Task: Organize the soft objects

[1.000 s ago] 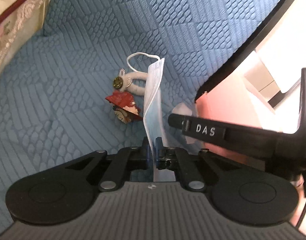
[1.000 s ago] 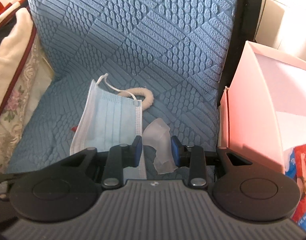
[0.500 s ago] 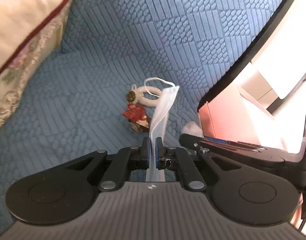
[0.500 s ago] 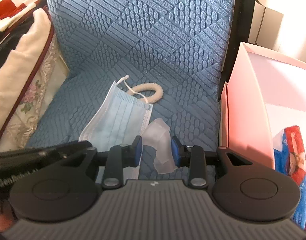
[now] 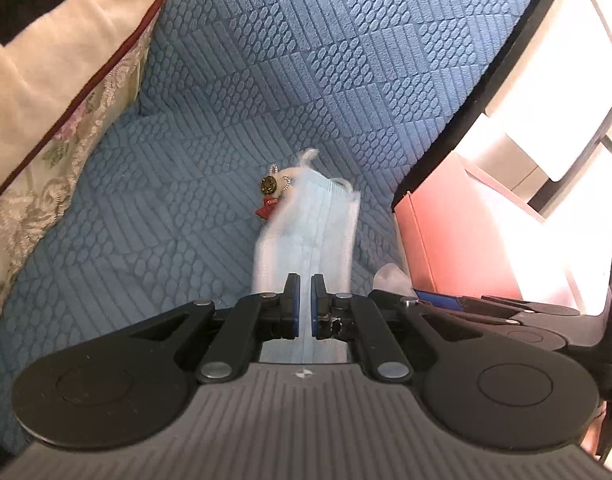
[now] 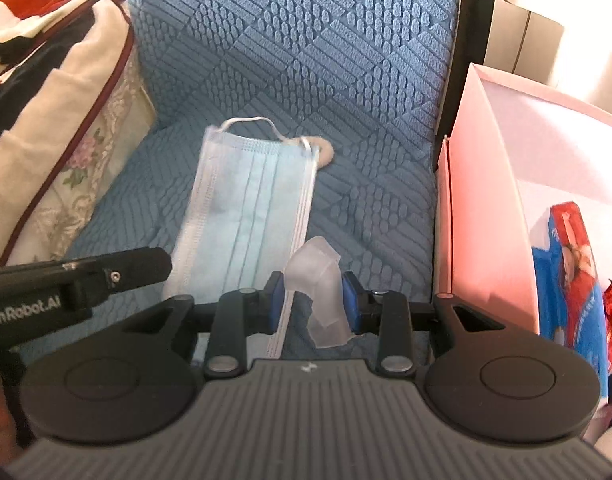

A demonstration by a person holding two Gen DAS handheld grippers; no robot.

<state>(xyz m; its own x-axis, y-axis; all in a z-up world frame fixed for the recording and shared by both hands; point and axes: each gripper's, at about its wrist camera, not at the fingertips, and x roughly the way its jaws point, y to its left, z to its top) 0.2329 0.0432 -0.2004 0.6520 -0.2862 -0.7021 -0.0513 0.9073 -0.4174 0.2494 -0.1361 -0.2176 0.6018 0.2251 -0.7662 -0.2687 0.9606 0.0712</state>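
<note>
My left gripper [image 5: 305,292] is shut on the lower edge of a light blue face mask [image 5: 317,232], which hangs off the blue quilted seat [image 5: 186,220]. The right wrist view shows the same mask [image 6: 246,208] spread flat. My right gripper [image 6: 311,300] is shut on a small translucent white soft piece [image 6: 315,280], held between its blue pads. Behind the mask, a fuzzy cream ring [image 6: 325,152] with a red charm [image 5: 270,208] lies on the seat. The right gripper's body [image 5: 505,320] is close beside the left one.
A pink open box [image 6: 481,200] stands right of the seat and holds a blue and red packet [image 6: 565,272]. A floral cushion [image 5: 46,100] with folded clothes fills the left side. The seat's dark edge [image 5: 485,92] runs along the right.
Both grippers have risen and drawn back from the seat with their loads. The mask has swung from edge-on to face-on in the left view. The ring and charm look farther away.
</note>
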